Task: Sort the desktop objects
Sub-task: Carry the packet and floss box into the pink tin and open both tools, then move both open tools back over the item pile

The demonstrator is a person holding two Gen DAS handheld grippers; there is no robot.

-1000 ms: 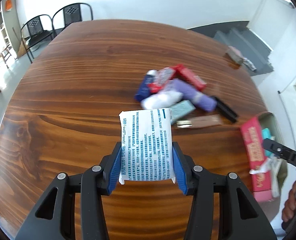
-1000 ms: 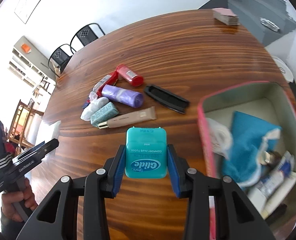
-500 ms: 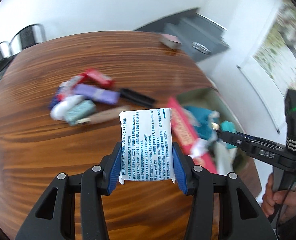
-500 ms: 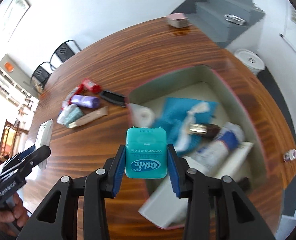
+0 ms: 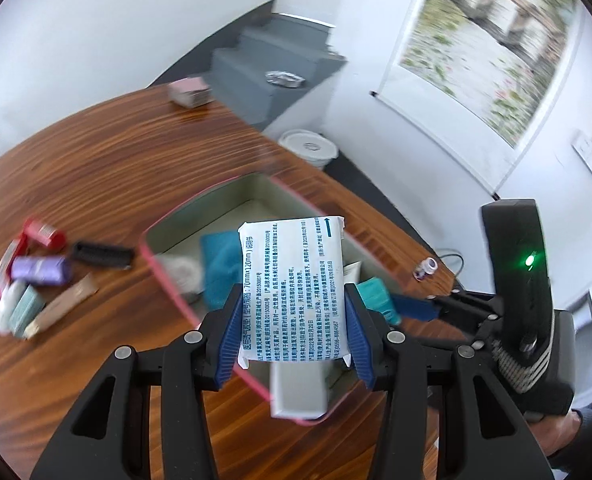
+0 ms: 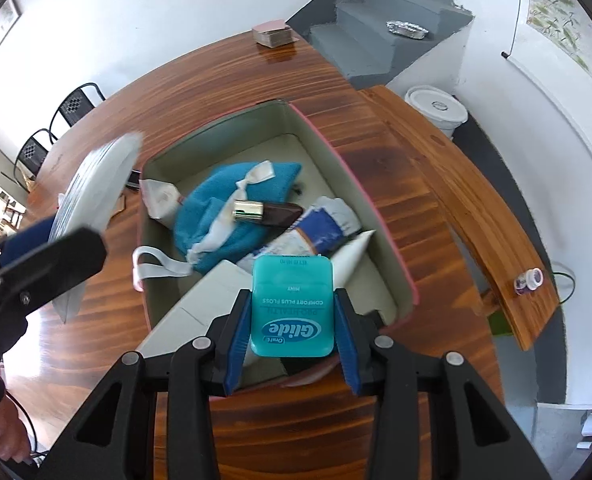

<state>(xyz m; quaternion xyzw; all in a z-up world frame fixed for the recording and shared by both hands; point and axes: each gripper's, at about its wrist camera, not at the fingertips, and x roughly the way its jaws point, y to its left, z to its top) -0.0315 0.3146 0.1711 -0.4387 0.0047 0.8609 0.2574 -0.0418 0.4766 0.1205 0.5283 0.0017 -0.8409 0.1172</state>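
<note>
My left gripper (image 5: 292,332) is shut on a white printed dressing packet (image 5: 292,284) and holds it over the pink-rimmed box (image 5: 168,280). My right gripper (image 6: 292,336) is shut on a teal Glide floss case (image 6: 292,308) above the box's (image 6: 376,216) near end. The box holds a blue pouch (image 6: 232,204), a brown tube (image 6: 272,212), a white tube (image 6: 352,256) and a flat white box (image 6: 200,308). The left gripper with its packet (image 6: 92,196) shows at the left of the right wrist view. The right gripper (image 5: 408,308) shows at the right of the left wrist view.
Several loose items lie on the wooden table left of the box: a purple roll (image 5: 40,270), a black case (image 5: 102,254), a red tube (image 5: 44,232), a beige tube (image 5: 62,306). A pink card stack (image 6: 274,32) sits at the far edge. A wooden bench (image 6: 476,208) stands to the right.
Both grippers have swung right from the pile of loose items to above the box, each still holding its object. The views now centre on the box.
</note>
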